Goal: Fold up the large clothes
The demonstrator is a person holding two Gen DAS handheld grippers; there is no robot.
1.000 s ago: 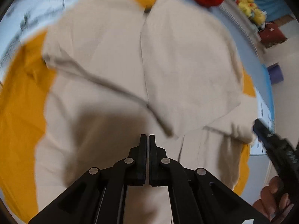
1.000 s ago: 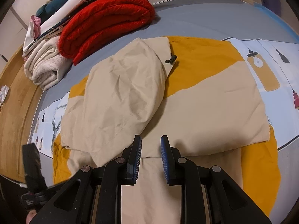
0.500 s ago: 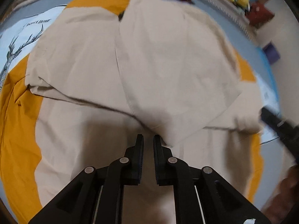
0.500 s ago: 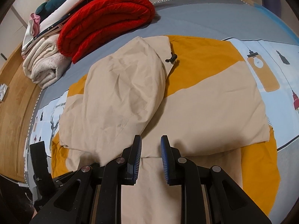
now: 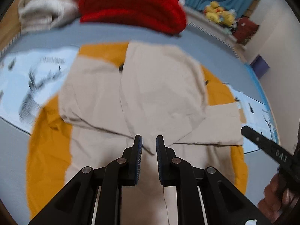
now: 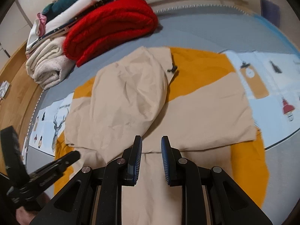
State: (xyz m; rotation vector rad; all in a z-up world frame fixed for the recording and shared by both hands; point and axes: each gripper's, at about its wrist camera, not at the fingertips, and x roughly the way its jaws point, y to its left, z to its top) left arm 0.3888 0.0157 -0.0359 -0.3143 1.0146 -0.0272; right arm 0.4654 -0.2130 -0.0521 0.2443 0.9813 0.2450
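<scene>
While I had both tools up over the bed, this is how it looked:

Garment: the beige-and-orange jacket point(image 6: 196, 108) lay flat on the grey bedspread point(image 6: 206, 30), sleeves already crossed in over the chest, hood point(image 6: 129, 95) flopped down over the folded sleeve on my left side.

Left gripper point(image 5: 149, 144): jaws parted, nothing between them, hovering above the point where the sleeve edges met.

Right gripper point(image 6: 151, 146): also spread apart and empty, hanging over the lower edge of the folded sleeves, just above the jacket body.

Stage, my guess: sleeves done, bottom-to-top fold not yet done. I figured the hem had to come up next.

Worry 1: the hood was puffy and crumpled, not flat. Folding the body up over it would probably have trapped a lump and left the stack lopsided.

Worry 2: the sleeves were only resting there, loose. Dragging the hem instead of lifting it cleanly could have pulled them back open.

Worry 3: the cord toggle point(image 6: 173, 69) sat right at the hood's edge. A finger could snag it and yank the hood sideways.

Worry 4: pinching too deep might have grabbed the printed sheet point(image 6: 266, 78) under the jacket along with the fabric.

Worry 5: two grippers working close together over the middle, easy to bump each other.

Neighbours: red blanket point(image 6: 112, 26) and cream folded towel point(image 6: 46, 65) sat well apart at the far side, so no trouble there, I reckoned.
</scene>
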